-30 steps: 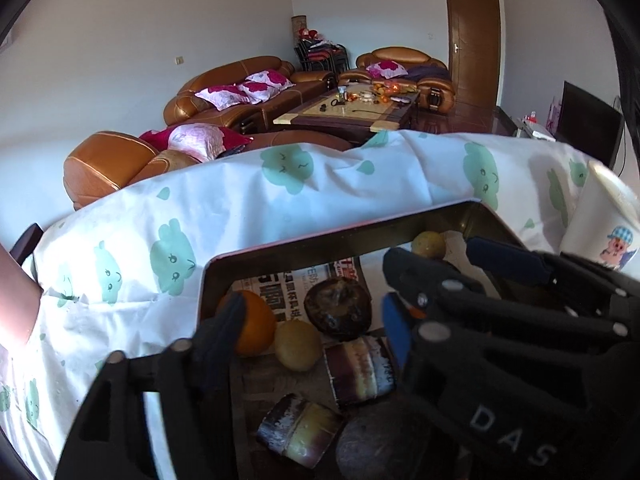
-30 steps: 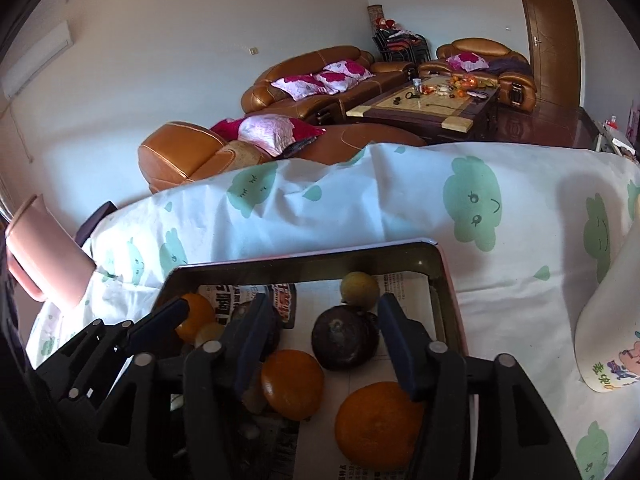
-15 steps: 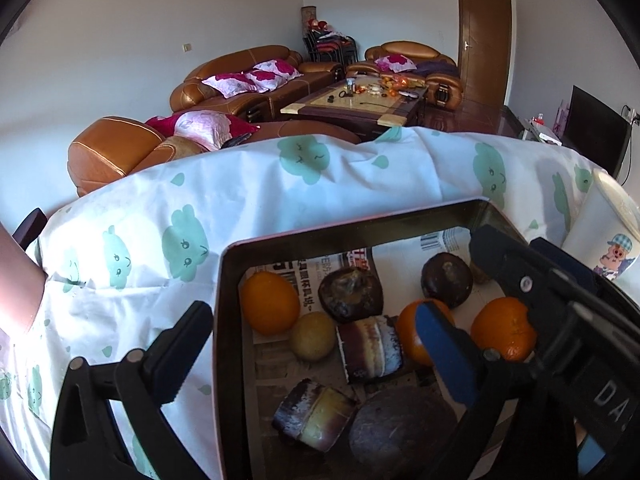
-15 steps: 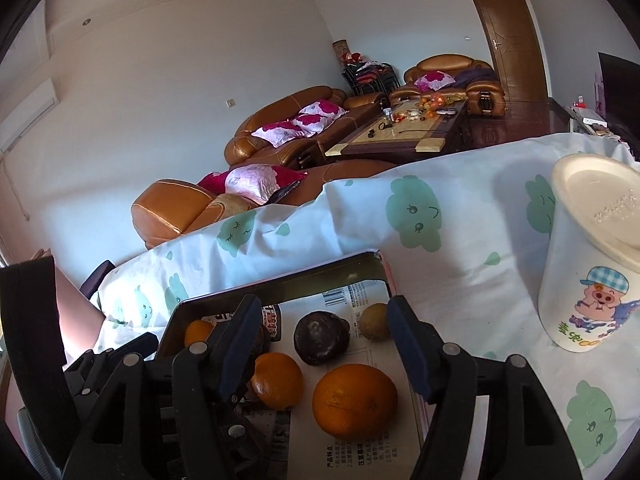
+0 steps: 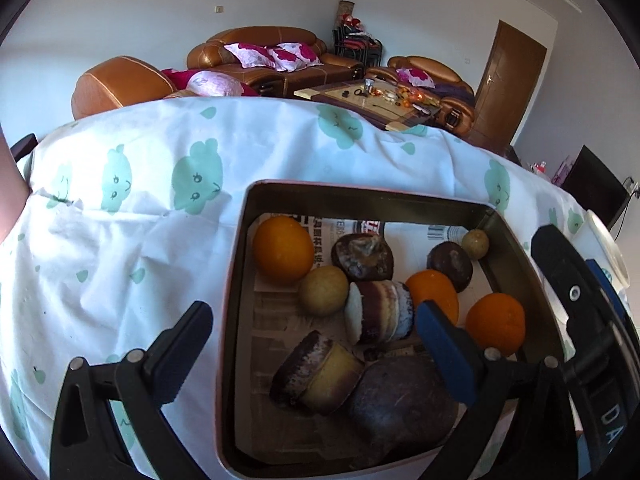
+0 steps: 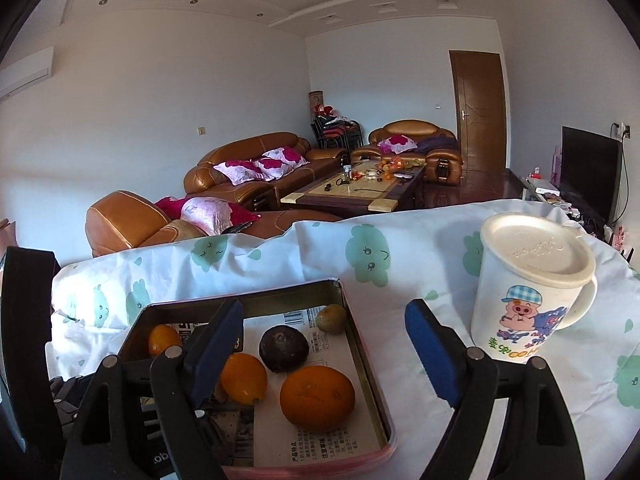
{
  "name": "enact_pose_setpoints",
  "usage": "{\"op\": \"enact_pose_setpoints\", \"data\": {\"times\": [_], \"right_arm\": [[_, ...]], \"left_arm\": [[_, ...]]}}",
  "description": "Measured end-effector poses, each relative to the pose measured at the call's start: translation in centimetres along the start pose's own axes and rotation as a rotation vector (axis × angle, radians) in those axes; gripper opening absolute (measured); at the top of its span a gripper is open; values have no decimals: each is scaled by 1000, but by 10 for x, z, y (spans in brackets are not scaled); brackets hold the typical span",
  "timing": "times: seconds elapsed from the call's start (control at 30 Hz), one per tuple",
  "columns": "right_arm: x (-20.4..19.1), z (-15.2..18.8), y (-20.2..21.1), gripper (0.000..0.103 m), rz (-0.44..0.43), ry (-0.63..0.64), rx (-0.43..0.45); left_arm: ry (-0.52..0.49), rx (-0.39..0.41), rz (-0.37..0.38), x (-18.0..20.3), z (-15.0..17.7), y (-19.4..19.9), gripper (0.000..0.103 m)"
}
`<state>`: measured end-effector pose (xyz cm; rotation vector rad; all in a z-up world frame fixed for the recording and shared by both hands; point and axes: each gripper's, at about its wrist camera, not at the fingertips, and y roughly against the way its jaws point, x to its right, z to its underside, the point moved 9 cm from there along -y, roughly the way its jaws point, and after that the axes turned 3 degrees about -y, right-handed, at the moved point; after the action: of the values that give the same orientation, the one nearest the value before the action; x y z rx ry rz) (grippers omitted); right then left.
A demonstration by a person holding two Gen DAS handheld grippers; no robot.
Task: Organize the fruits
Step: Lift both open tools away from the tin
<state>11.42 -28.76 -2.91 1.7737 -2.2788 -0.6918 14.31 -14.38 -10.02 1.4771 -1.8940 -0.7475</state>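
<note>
Reaching into the crowded tin (image 5: pixel 236 280) risks knocking an orange (image 6: pixel 317 396) out, I judge, since the fruit lies packed together. Both the left gripper (image 5: pixel 310 354) and right gripper (image 6: pixel 325 354) hover with fingers spread wide, holding nothing. A mug (image 6: pixel 532 288) stands at two o'clock on the table (image 6: pixel 400 252).
</note>
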Motion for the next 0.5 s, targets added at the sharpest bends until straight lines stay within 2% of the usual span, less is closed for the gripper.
{"op": "enact_pose_setpoints", "data": {"times": [0.3,0.37,0.5], "right_arm": [[4,8,11,85,-18,-7,-21],[5,8,19,85,-34,-21,1],[3,2,42,85,-59,-27,81]], "left_arm": [[-109,84,-8,6,4,31,103],[-115,137,-10,4,-2,41,103],[-146,286,-63,2,-7,66,103]]}}
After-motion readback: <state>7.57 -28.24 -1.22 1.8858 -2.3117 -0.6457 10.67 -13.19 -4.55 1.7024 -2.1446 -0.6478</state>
